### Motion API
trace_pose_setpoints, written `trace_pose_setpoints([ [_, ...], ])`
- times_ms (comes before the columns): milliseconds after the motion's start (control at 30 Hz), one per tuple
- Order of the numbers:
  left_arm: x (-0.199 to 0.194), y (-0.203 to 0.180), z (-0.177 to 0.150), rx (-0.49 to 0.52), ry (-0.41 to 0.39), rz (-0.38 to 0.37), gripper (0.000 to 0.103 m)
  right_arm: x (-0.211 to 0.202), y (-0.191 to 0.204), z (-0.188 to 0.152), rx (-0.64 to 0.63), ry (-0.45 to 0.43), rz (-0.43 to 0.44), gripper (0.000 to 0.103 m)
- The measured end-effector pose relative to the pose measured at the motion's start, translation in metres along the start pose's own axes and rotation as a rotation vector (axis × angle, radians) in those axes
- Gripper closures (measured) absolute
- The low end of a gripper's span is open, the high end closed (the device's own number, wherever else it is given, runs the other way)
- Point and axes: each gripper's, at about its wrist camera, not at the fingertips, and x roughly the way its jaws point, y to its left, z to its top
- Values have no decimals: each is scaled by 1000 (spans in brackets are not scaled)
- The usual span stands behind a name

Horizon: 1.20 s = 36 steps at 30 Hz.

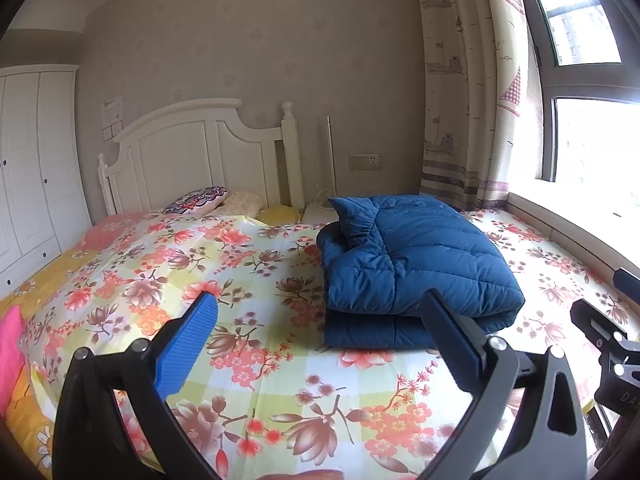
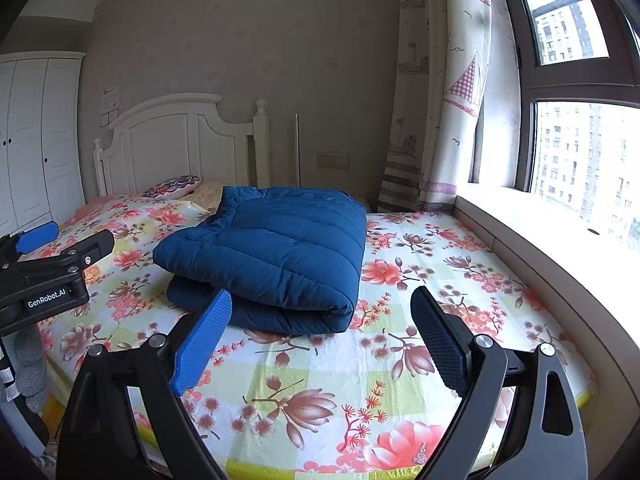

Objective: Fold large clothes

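Blue padded jacket (image 1: 412, 264) lies folded into a thick stack on the bed (image 1: 248, 360), over toward the window side and roughly mid-length of the mattress. Top layer is doubled over the lower one; rounded fold edge faces the foot of the bed, w/ a collar or hood bit poking up at the headboard end. Looks like the folding is done or nearly so, judging by how compact and squared the bundle sits.

Left tool (image 1: 316, 320) is released, jaws spread wide, nothing btwn them. It hangs above the floral sheet just short of the jacket's near-left corner, not touching. Right tool (image 2: 320, 316) is likewise released and empty, above the sheet in front of the jacket's fold edge; left finger overlaps the bundle in view but contact can't be confirmed. Both probably held back & spread bc the bundle needs no grip right now, or a final tidy press is coming.

Room to move: lots of bare sheet left of the jacket toward the wardrobe (image 1: 28, 160) side, and a strip btwn the jacket and the window ledge (image 2: 560, 240). Pillows (image 1: 200, 200) at the head are well apart from the bundle. Foot edge of the mattress is right under the tools, so any pull toward the person risks dragging the stack off; padded fabric is springy and may puff open.
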Motion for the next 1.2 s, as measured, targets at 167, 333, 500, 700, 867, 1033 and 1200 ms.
trace_pose_setpoints([
  [167,1,-1,-1,-3,5,-1,2,-1,3,0,-17,-10,-9,15],
  [333,2,-1,-2,-8,7,-3,2,0,5,0,-28,-11,-10,15],
  [500,2,-1,-2,-7,8,-4,2,-1,6,0,-32,-14,-11,15],
  [700,3,-1,-2,-8,8,-2,2,-3,8,1,-41,-27,-19,15],
  [867,3,-1,-2,-8,10,-4,2,-5,10,1,-57,-38,-25,15],
  [1033,3,-2,-4,-11,11,-4,2,-6,10,1,-60,-41,-26,15],
  [1200,3,-1,-5,-10,13,-3,2,-6,10,1,-60,-41,-24,15],
])
